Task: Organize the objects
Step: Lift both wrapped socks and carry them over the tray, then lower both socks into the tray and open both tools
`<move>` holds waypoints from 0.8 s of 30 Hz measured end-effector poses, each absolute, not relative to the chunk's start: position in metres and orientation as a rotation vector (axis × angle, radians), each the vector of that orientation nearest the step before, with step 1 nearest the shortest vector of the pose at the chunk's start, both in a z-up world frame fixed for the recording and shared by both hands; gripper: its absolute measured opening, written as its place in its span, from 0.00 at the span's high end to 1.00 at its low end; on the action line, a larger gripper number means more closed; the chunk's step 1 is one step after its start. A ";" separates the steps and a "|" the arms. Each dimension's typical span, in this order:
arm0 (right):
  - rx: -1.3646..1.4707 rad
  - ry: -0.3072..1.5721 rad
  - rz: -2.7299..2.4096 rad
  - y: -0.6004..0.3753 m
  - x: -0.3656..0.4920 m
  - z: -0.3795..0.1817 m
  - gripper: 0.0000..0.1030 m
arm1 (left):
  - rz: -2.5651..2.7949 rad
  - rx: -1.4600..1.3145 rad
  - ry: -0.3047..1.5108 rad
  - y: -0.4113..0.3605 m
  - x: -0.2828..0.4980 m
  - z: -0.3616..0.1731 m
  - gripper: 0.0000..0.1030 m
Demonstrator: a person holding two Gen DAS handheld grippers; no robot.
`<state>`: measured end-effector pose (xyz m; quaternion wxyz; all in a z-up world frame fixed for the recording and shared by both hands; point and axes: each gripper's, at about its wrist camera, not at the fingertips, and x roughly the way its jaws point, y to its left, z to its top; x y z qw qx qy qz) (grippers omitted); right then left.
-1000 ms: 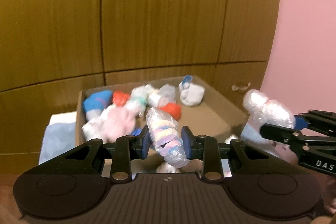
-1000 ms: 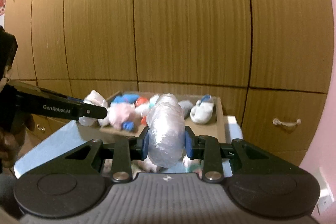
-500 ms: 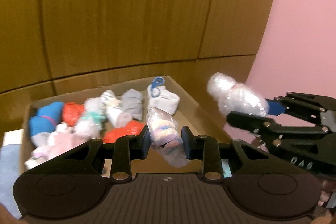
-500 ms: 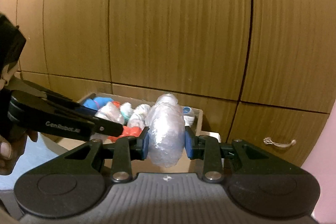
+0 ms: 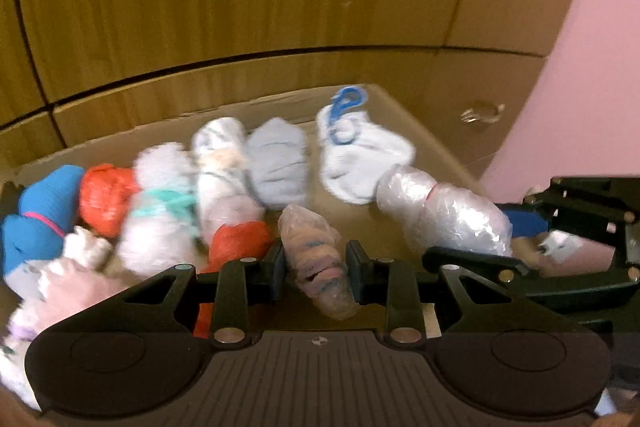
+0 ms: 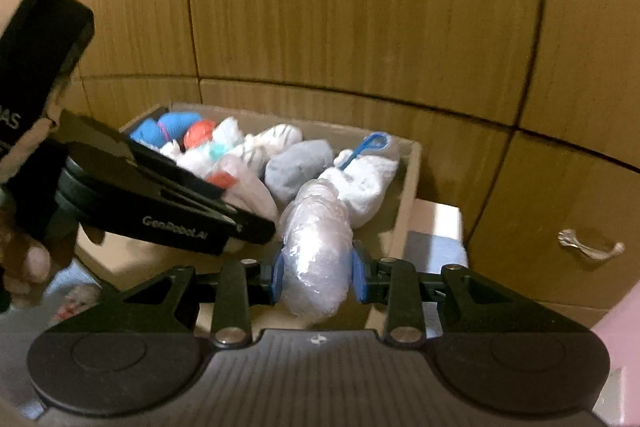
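Note:
My left gripper [image 5: 316, 265] is shut on a plastic-wrapped pastel striped sock bundle [image 5: 318, 259], held over the front of a cardboard box [image 5: 432, 143]. My right gripper [image 6: 318, 275] is shut on a clear-wrapped white bundle [image 6: 318, 247], held over the box's near right corner [image 6: 408, 195]. That white bundle [image 5: 444, 215] and the right gripper also show at the right of the left wrist view. The left gripper's arm [image 6: 168, 211] crosses the left of the right wrist view. Several rolled socks lie in the box: blue [image 5: 44, 211], red [image 5: 104, 199], grey [image 5: 280, 167], white with a blue clip [image 5: 360, 159].
Wooden cabinet doors [image 6: 360, 7] stand right behind the box, with a metal handle [image 6: 592, 249] at the lower right. A pink wall [image 5: 580, 87] is on the right. A pale blue cloth [image 6: 436, 251] lies under the box.
Both grippers have moved forward and down over the box with their bundles still held. The box and its socks now look closer and larger.

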<state>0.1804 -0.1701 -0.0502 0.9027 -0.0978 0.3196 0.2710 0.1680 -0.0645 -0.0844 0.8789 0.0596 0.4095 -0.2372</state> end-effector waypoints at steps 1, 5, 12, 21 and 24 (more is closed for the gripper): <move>-0.213 0.671 0.570 -0.166 0.184 -0.053 0.71 | -0.492 0.133 0.853 -0.063 0.169 -0.085 0.63; -0.241 0.696 0.606 -0.161 0.195 -0.055 0.71 | -0.485 0.139 0.845 -0.061 0.175 -0.087 0.63; -0.336 0.721 0.636 -0.148 0.200 -0.056 0.71 | -0.468 0.149 0.840 -0.066 0.176 -0.088 0.63; -0.374 0.740 0.634 -0.150 0.197 -0.056 0.67 | -0.440 0.144 0.860 -0.067 0.180 -0.092 0.61; -0.375 0.744 0.635 -0.151 0.195 -0.055 0.62 | -0.429 0.136 0.867 -0.066 0.181 -0.092 0.55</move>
